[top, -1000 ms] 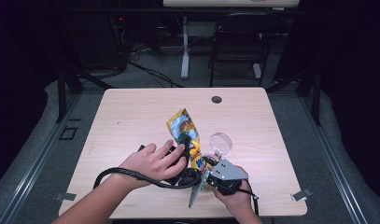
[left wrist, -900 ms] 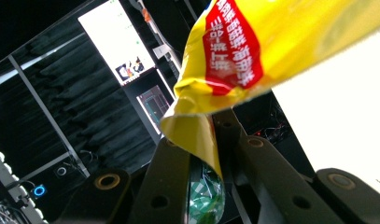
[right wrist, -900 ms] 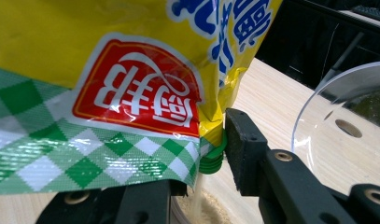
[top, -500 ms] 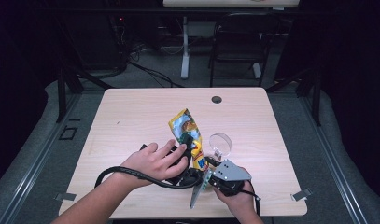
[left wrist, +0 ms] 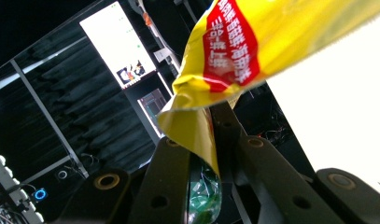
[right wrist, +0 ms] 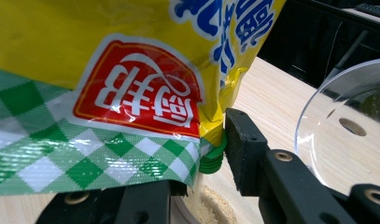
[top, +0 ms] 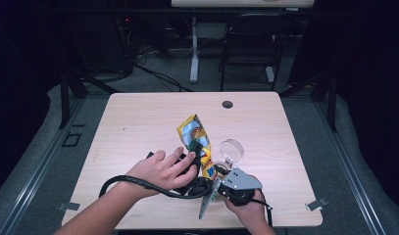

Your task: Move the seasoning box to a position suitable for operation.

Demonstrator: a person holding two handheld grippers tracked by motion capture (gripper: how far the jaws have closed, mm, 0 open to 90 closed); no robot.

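A light wooden table (top: pixel 138 122) stands on a grey carpeted floor (top: pixel 35 161), with a round dark grommet hole (top: pixel 228 104) near its 12 o'clock edge. Beyond that edge, toward 12 o'clock, the room falls dark: a black chair (top: pixel 251 44) at about 1 o'clock, a white desk leg (top: pixel 194 54) and loose cables (top: pixel 153 73) on the floor toward 11 o'clock. A lit monitor (left wrist: pixel 118 44) glows among dark frames.

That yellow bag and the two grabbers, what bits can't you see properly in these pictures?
- Yellow bag: its lower end, high view, hidden behind the left hand.
- Left gripper: where the jaws pinch, left gripper view, covered by the bag's crumpled edge.
- Right gripper: its left jaw tip, right gripper view, behind the bag.
- Clear cup: right gripper view, cut off by the right edge.
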